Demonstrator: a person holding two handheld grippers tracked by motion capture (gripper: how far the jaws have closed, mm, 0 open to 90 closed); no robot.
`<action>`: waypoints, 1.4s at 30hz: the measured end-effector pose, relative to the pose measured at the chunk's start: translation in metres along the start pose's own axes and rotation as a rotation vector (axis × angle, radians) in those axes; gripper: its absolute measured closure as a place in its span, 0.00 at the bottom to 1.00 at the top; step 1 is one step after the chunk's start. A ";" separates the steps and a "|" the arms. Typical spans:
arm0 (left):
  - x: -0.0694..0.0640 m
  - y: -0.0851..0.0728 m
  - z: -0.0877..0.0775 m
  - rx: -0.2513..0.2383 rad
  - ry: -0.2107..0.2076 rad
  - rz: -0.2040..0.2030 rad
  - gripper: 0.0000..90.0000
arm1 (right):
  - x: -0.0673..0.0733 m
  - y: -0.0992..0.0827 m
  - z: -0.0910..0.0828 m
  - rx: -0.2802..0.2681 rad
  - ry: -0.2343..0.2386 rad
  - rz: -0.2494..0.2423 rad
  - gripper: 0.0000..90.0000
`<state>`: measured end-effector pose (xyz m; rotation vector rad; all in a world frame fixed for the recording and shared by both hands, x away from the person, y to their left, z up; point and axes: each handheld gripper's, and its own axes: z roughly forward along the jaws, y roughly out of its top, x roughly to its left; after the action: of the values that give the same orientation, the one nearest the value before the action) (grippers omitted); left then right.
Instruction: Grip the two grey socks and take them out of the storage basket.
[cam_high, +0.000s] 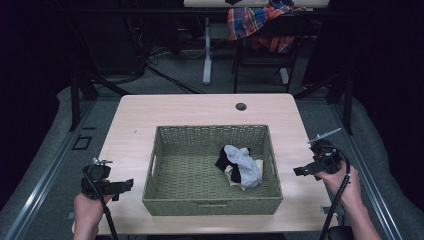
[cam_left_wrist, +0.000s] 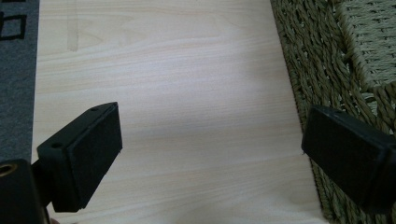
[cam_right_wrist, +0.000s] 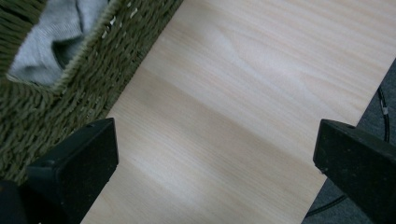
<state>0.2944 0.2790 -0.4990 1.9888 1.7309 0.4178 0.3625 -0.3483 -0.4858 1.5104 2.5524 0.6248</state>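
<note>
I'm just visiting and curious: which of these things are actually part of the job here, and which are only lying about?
Likely part of the job:
woven basket
socks heaped inside it
left gripper, open
right gripper, open

Just lying about:
plaid cloth on the chair behind
cable hole in the table

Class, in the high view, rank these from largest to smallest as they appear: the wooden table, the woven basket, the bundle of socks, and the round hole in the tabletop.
1. Wooden table
2. Woven basket
3. Bundle of socks, lying inside the basket
4. Round hole, near the table's far edge; its distance from the camera shrinks it slightly, but it is clearly smallest.
</note>
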 end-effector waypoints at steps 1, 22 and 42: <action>0.000 0.000 0.000 0.001 0.000 0.000 0.06 | 0.001 0.000 0.001 0.002 0.002 0.005 0.00; 0.000 -0.003 -0.002 -0.005 0.005 0.002 0.06 | 0.018 0.015 -0.010 0.031 -0.003 -0.085 0.00; 0.001 -0.001 -0.002 -0.008 -0.006 0.002 0.05 | 0.062 0.067 -0.056 -0.072 0.113 -0.166 0.00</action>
<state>0.2925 0.2806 -0.4985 1.9845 1.7209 0.4189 0.3692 -0.2833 -0.4011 1.2585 2.6709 0.7905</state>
